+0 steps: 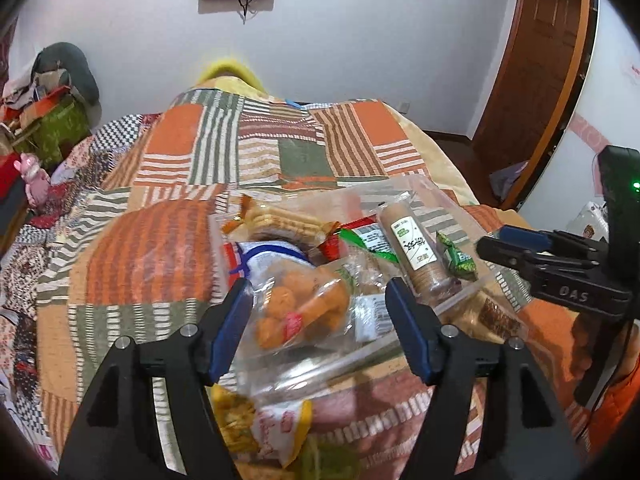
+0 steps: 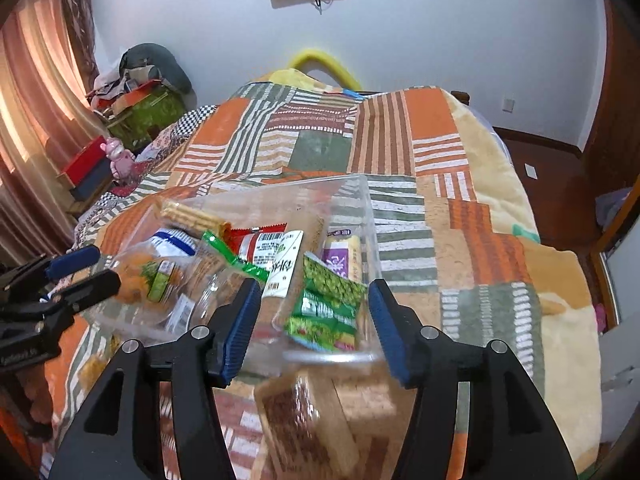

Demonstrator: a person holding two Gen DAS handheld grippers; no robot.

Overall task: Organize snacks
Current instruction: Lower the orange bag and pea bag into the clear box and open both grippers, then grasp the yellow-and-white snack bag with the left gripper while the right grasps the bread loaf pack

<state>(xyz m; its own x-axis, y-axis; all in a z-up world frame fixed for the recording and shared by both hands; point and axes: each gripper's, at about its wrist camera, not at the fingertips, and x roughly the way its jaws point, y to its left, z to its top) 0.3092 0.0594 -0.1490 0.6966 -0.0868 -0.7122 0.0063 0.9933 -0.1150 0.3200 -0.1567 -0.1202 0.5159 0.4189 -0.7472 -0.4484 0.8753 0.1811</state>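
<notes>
One readable mark, "DAS", on right gripper [image 1: 486, 242].

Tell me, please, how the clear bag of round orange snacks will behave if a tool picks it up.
The bag of round orange snacks is probably floppy: its thin clear film looks crinkled, so it may sag around the pieces. It likely is light for its size, since it seems loosely filled. The glossy film could slip, and the snacks may crush under a firm squeeze.

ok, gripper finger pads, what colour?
Blue, ridged, on black fingers; clearest in the right wrist view.
</notes>
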